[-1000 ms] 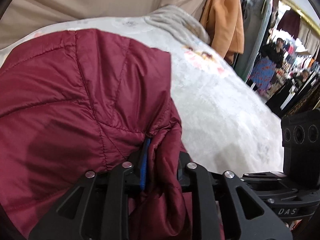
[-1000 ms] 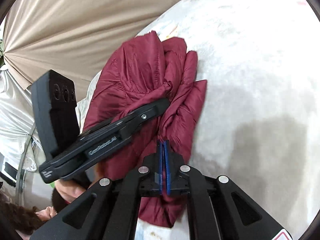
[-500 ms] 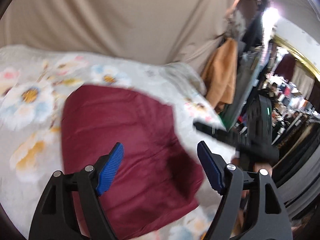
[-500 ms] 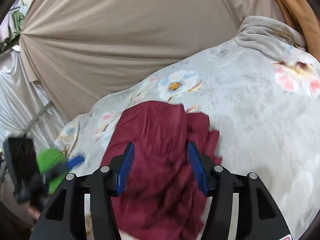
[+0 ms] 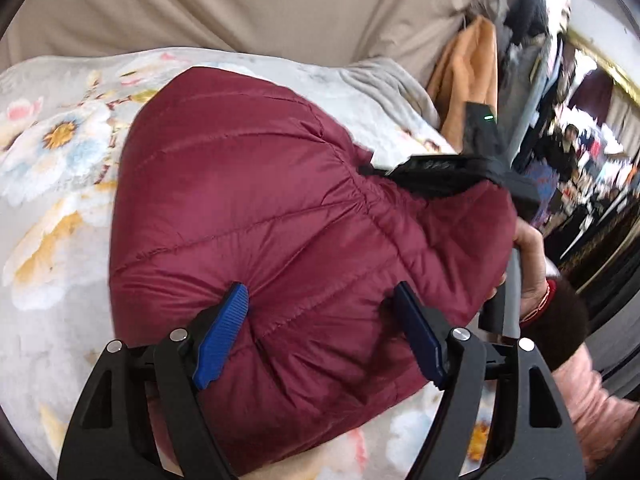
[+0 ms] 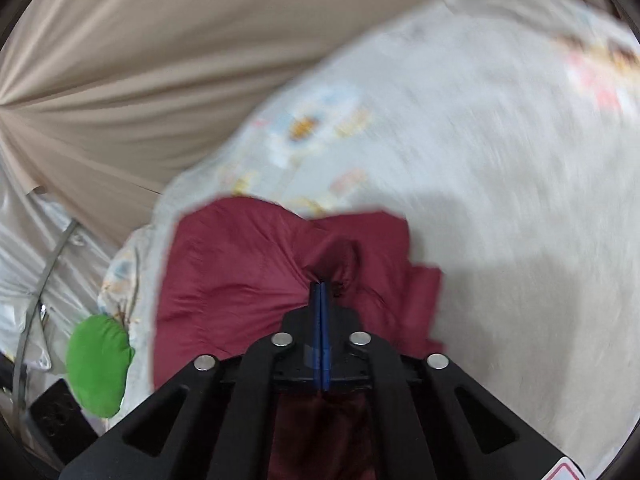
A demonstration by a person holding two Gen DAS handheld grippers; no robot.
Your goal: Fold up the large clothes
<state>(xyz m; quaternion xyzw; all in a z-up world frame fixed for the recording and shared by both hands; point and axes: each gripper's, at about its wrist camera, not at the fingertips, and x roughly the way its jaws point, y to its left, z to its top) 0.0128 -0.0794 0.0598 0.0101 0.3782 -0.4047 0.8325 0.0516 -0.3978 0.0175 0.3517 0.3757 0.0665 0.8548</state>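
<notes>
A maroon quilted puffer jacket [image 5: 280, 216] lies bunched on a floral blanket [image 5: 52, 168]. My left gripper [image 5: 320, 320] is open, its blue pads pressed against the jacket's near edge on either side of a fold. In the left wrist view the right gripper [image 5: 452, 168] reaches in at the jacket's right side, with fabric gathered toward it. In the right wrist view my right gripper [image 6: 320, 292] is shut on a pinch of the jacket [image 6: 240, 272], which puckers at the blue pads. The view is motion-blurred.
A beige curtain [image 5: 240, 8] hangs behind the bed. An orange garment [image 5: 468, 72] and other clothes hang at the right, with a shop interior beyond. A green sleeve [image 6: 98, 368] and the other device show at the lower left of the right wrist view.
One second ago both grippers were shut on the jacket, then both opened and pulled back. Now the left is open against the jacket and the right has shut on its fabric again.
</notes>
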